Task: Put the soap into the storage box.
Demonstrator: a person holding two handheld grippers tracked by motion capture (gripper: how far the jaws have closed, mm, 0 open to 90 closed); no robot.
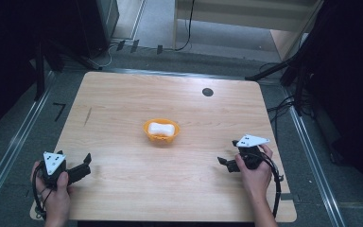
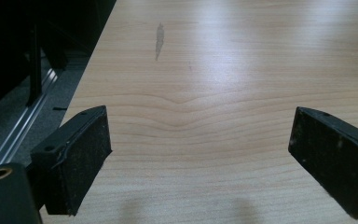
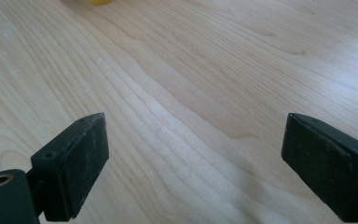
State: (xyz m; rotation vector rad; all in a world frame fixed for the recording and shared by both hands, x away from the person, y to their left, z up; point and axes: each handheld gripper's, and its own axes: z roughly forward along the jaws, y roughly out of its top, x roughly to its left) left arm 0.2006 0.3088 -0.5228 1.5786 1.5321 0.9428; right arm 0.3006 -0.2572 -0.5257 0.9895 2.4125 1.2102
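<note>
Both tools gape wide, gripping nothing — left tool (image 1: 86, 164) and right tool (image 1: 228, 152) low near the surface's (image 1: 123, 94) front corners; the orange bowl (image 1: 161, 131) holding a white object (image 1: 161, 128) sits mid-surface, well apart from both

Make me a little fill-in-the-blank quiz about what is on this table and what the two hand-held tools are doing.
1. The white object lies inside an orange ____.
2. The jaws of the left tool stand wide ____, with only bare wood between them.
3. The right tool holds ____ between its jaws.
4. A small round dark spot sits near the table's ____ edge.

Missing words: basket; open; nothing; far
</note>
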